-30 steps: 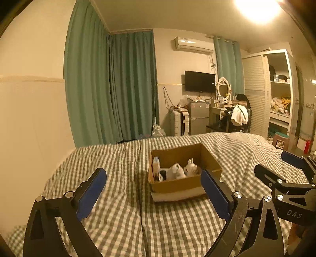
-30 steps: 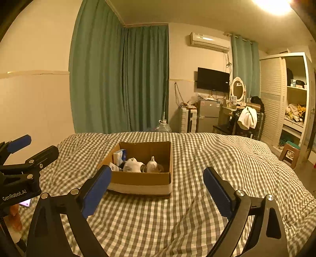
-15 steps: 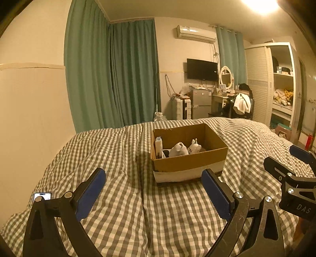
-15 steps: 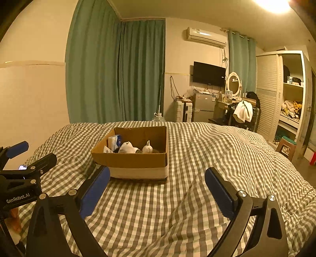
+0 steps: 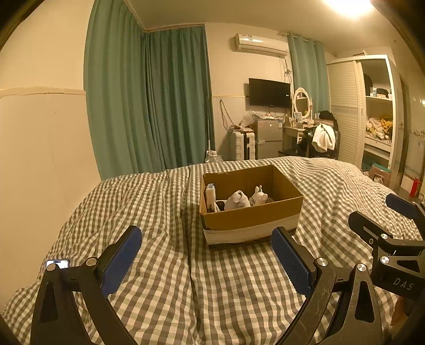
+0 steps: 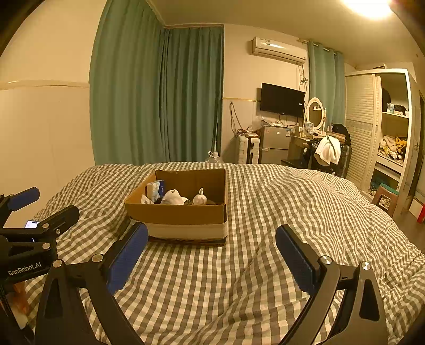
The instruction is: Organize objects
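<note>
Bed point(image 6: 265, 212) with grey-white checked cover fills the foreground, taken as landmark. Phone point(image 5: 57, 264) with lit screen lies on bed's near-left edge. Green curtains point(image 6: 159, 100) hang behind bed's far-left side. Water jug point(image 6: 214, 158) on floor just past bed's far edge. Beyond bed, far wall: air conditioner point(image 6: 279, 50) up high, black TV point(image 6: 282, 100) under it, white suitcase point(image 6: 248, 150) and small grey fridge point(image 6: 275, 144) below. Oval mirror point(image 6: 315, 112) on dresser right of fridge. Chair with white cloth point(image 6: 328, 151) beyond bed's far-right corner. Open wardrobe point(image 6: 382, 127) right of bed, stool point(image 6: 385, 196) at its foot. Ceiling light point(image 6: 372, 8) above.
</note>
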Demonstrator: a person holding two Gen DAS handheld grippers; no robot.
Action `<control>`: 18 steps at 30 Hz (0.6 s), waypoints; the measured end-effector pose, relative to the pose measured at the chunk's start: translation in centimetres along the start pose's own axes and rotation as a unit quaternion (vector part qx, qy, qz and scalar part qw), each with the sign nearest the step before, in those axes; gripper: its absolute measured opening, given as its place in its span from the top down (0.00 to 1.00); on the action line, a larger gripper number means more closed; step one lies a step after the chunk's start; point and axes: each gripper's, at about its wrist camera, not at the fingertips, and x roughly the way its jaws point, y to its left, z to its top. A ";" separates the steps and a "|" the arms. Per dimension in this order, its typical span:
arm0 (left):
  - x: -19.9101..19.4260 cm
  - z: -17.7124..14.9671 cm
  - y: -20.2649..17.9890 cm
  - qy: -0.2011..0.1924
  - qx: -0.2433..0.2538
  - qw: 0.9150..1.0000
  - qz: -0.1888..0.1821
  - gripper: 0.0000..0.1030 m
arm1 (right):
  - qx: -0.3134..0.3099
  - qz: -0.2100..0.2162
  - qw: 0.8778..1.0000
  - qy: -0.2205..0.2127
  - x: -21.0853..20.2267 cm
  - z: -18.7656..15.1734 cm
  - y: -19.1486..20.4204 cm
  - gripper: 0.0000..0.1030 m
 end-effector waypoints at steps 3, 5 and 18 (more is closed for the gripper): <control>0.0 0.0 0.0 0.001 0.001 1.000 0.002 0.02 | 0.000 0.000 1.000 0.002 0.1 0.0 0.1 0.06; 0.1 0.0 0.0 0.002 0.000 1.000 0.002 0.02 | -0.001 -0.001 1.000 0.002 0.0 0.0 0.1 0.06; 0.0 -0.1 0.2 0.003 -0.005 1.000 0.010 0.01 | -0.003 -0.001 1.000 0.002 -0.3 -0.1 0.3 0.05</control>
